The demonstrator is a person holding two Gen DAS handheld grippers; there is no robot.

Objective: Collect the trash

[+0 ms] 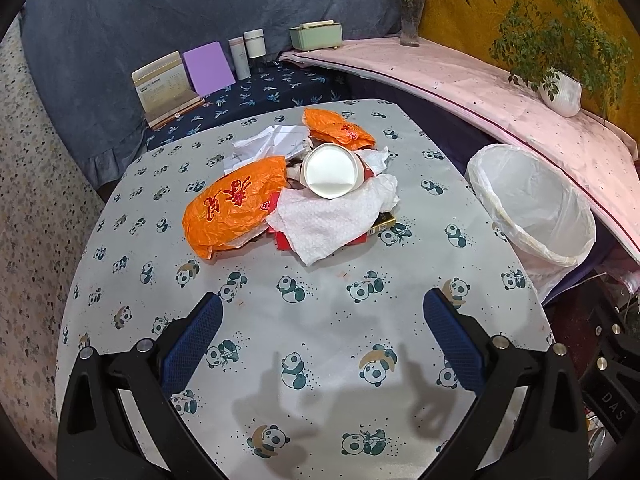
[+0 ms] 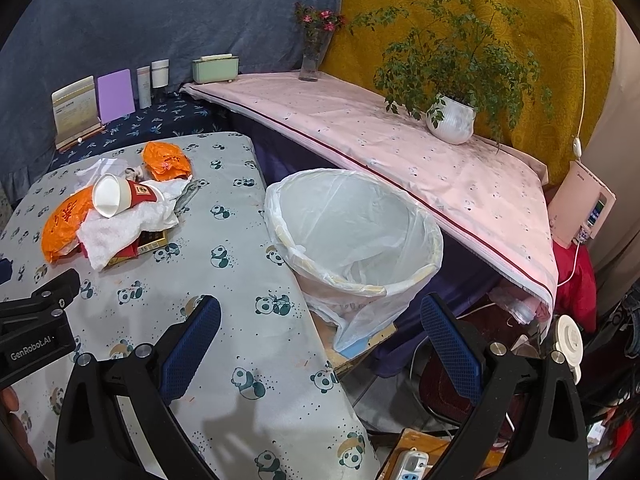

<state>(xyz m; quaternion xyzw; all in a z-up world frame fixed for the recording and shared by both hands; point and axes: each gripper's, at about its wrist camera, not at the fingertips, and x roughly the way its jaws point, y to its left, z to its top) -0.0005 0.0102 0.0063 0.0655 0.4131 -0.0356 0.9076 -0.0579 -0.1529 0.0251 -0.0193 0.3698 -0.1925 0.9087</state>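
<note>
A trash pile lies mid-table on the panda cloth (image 1: 304, 320): a large orange bag (image 1: 232, 208), a smaller orange bag (image 1: 340, 130), a tipped paper cup (image 1: 330, 172), white tissue (image 1: 328, 220) and crumpled paper (image 1: 268, 140). The pile also shows in the right wrist view, with the cup (image 2: 120, 198) and the tissue (image 2: 116, 236). A bin lined with a white bag (image 1: 536, 208) (image 2: 356, 232) stands off the table's right edge. My left gripper (image 1: 322, 312) is open and empty, short of the pile. My right gripper (image 2: 320, 316) is open and empty, near the bin.
At the back stand a card holder (image 1: 164, 88), a purple card (image 1: 208, 68), two bottles (image 1: 246, 52) and a green box (image 1: 316, 34). A pink-covered shelf (image 1: 460, 80) carries a vase (image 1: 412, 20) and a potted plant (image 1: 560, 92). A power strip (image 2: 412, 464) lies on the floor.
</note>
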